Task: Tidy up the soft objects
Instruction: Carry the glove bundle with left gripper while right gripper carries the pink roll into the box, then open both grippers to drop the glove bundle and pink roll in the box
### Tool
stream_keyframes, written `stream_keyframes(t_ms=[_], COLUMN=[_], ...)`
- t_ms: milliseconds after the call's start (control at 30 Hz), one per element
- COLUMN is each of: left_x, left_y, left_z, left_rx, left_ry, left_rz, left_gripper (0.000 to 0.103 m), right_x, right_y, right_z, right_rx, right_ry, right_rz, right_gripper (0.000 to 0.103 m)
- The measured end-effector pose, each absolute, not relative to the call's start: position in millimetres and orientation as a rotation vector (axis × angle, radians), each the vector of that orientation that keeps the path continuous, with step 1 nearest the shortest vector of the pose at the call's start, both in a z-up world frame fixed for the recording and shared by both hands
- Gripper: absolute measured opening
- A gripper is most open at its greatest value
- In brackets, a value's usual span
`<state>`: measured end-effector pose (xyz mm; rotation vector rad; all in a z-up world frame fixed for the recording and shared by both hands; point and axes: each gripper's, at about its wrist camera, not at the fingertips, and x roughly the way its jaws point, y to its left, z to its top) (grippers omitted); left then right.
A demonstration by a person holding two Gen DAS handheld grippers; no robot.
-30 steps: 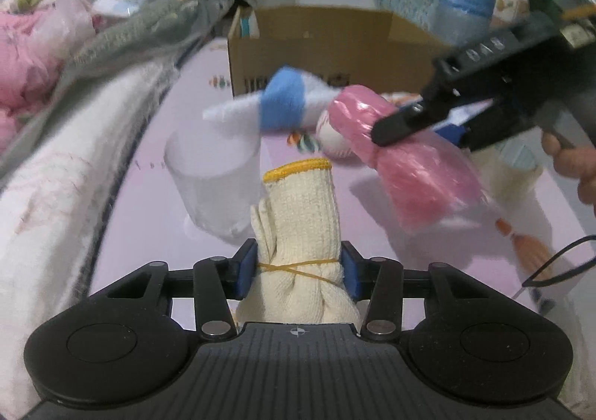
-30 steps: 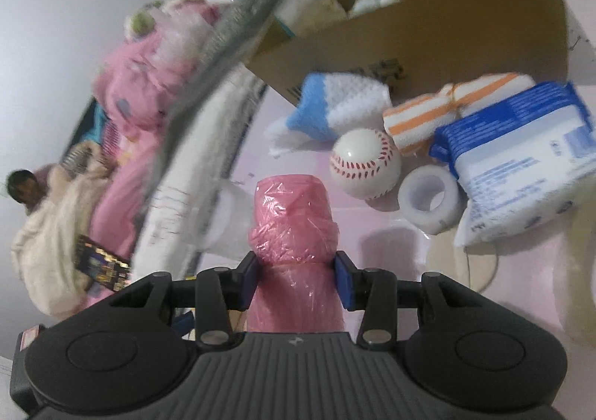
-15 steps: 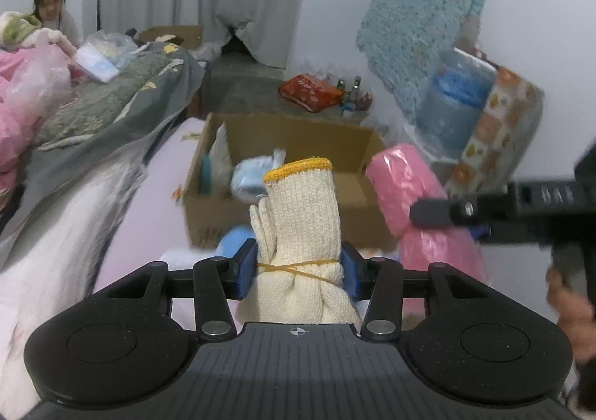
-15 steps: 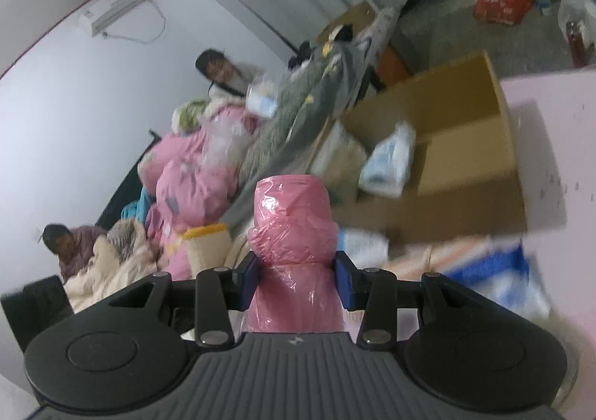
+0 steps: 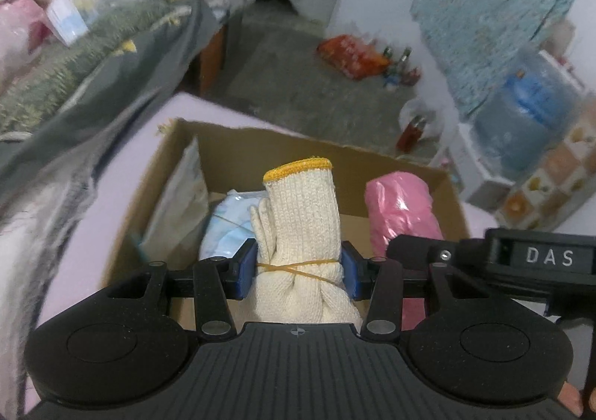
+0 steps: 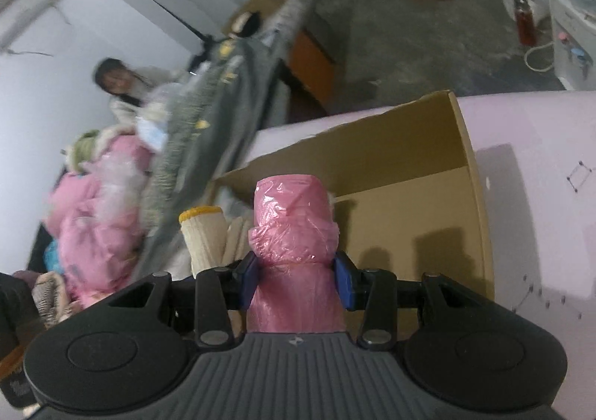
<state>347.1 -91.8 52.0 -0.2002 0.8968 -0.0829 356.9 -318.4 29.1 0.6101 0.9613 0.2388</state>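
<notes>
**Cardboard box below, both soft bundles ready to drop**

Cardboard is the target: the open box (image 5: 439, 192) sits on the pink worktop (image 6: 540, 166), and both tools hang above it, tilted downward.

On the left, the left tool (image 5: 300, 267) is clamped on a rolled cream knit glove bundle (image 5: 301, 230), tied with a yellow rubber band; the blue pads press into its sides at the band. It hovers over the middle of the box, above a pale blue packet (image 5: 227, 222) and a flat plastic-wrapped pack (image 5: 178, 211) leaning against the left wall.

To the right, the right tool (image 6: 298, 280) is closed around a pink plastic-wrapped roll (image 6: 294, 233), which dents where the pads squeeze. That roll hangs over the bare part of the box floor.

Judging by this, the step in hand is the carry-to-box, nearly done. The next move calls for lowering each bundle into free space, the glove beside the packets and the pink roll on the bare cardboard, then opening the pads and lifting clear. The two tools are close together, so releasing one at a time seems safer.
</notes>
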Motion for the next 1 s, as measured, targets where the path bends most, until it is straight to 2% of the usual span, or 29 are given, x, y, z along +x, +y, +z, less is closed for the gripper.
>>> stream_keyframes(t_ms=[467,667,767,833,1000], left_x=[420.4,429.7,431.0,431.8,425.7], left_y=[-101.6,-102.5,-97.0,-92.2,-89.9], left_z=[-3.1,-10.4,-9.8,-9.1,-5.4], left_rx=[-0.211,-0.212,-0.257,-0.299,-0.310], left_ry=[1.052,1.082,1.094,1.099,1.090], left_rz=[-0.009,-0.003,-0.015,-0.031,-0.043], left_gripper=[0.046,0.052,0.061,0.067,0.069], right_x=[428.8,439.0,437.7,437.2,433.1], right_y=[-317.2,-319.3,-321.5,-324.8,-325.7], right_z=[-24.0,-34.4,-29.1,-25.1,-20.2], right_rx=[0.534,0.529,0.539,0.558,0.572], right_ry=[1.052,1.080,1.053,1.034,1.017], right_rz=[0.124,0.100,0.109,0.114,0.128], right_gripper=[0.039,0.039,0.041,0.047,0.048])
